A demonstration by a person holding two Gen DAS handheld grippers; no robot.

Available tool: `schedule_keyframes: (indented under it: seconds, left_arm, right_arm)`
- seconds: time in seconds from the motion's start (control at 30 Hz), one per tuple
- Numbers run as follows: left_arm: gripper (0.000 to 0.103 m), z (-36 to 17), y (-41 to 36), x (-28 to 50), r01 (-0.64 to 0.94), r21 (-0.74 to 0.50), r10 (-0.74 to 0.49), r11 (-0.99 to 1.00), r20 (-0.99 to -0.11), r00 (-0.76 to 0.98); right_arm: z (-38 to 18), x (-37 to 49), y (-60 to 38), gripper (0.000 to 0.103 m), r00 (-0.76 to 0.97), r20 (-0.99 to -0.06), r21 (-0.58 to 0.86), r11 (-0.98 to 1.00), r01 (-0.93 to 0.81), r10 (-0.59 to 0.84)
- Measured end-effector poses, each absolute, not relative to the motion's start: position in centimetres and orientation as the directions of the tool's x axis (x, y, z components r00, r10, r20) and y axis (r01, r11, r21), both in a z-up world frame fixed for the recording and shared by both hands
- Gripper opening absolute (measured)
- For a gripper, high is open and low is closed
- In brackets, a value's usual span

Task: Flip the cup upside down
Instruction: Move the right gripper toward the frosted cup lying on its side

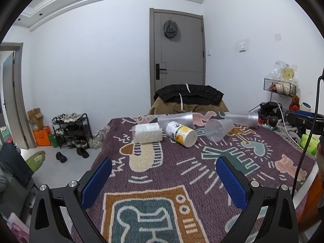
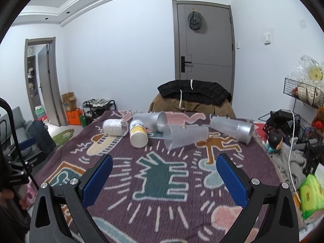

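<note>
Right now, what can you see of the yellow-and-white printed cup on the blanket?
The yellow-and-white printed cup looks like paper or card, white with a yellow fruit picture and dark lettering. It lies on its side on the patterned blanket, its plain white round end toward the cameras. A frosted plastic cup lies right behind it, seemingly touching. Neither hand-held gripper is near it.

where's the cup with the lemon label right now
The lemon-label cup lies on its side on the patterned blanket, far end, between the white cup on its left and a clear cup on its right.
</note>
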State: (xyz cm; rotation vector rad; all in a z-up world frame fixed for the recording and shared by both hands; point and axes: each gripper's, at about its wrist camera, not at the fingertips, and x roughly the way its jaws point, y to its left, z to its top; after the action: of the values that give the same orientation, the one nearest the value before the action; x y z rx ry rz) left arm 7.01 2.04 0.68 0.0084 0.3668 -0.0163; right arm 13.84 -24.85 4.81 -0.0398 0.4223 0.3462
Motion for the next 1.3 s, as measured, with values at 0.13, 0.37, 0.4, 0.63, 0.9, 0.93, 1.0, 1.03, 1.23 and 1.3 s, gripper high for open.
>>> schedule_keyframes:
  seconds: [0.13,0.37,0.4,0.63,0.9,0.93,1.0,1.03,1.23,1.3]
  left_arm:
    - [0.103,1.1,2.9,8.4,-0.004,-0.015,-0.002,1.0,-0.363,0.932]
    - [0.103,1.8,4.1,10.9,-0.033,-0.025,0.022,0.999,-0.375,0.927]
    - [0.103,1.9,4.3,11.3,-0.039,-0.027,0.026,0.999,-0.375,0.927]
    - [0.103,2.1,6.1,13.7,-0.078,-0.068,0.045,0.995,-0.396,0.917]
    - [0.103,1.9,7.9,16.0,-0.117,-0.115,0.06,0.986,-0.414,0.908]
    - [0.103,1.8,8.1,16.2,-0.123,-0.113,0.065,0.986,-0.418,0.906]
    - [0.103,1.7,8.4,16.7,-0.137,-0.109,0.078,0.985,-0.424,0.902]
    - [0.103,1.6,8.6,17.0,-0.145,-0.109,0.085,0.983,-0.429,0.899]
    - [0.103,0.7,10.1,18.5,-0.202,-0.112,0.129,0.973,-0.464,0.876]
    - [0.103,0.2,10.6,19.0,-0.219,-0.124,0.136,0.968,-0.476,0.869]
  right_arm:
    - [5.5,15.9,-24.0,0.103,0.852,-0.42,-0.007,0.938,-0.347,0.312]
    - [7.0,20.4,-21.5,0.103,0.85,-0.436,-0.115,0.919,-0.378,0.295]
    - [7.2,21.0,-21.1,0.103,0.847,-0.44,-0.131,0.912,-0.388,0.297]
    - [7.5,26.5,-17.7,0.103,0.807,-0.508,-0.261,0.84,-0.477,0.3]
    - [7.0,32.5,-14.5,0.103,0.742,-0.6,-0.359,0.728,-0.584,0.299]
    - [6.9,33.1,-14.1,0.103,0.737,-0.609,-0.371,0.716,-0.592,0.294]
    - [6.4,34.7,-13.4,0.103,0.71,-0.642,-0.38,0.685,-0.621,0.288]
    - [6.2,35.4,-13.1,0.103,0.696,-0.657,-0.377,0.674,-0.635,0.288]
    - [5.2,39.2,-11.0,0.103,0.637,-0.721,-0.389,0.601,-0.698,0.273]
    - [4.7,40.3,-10.0,0.103,0.623,-0.737,-0.399,0.575,-0.714,0.261]
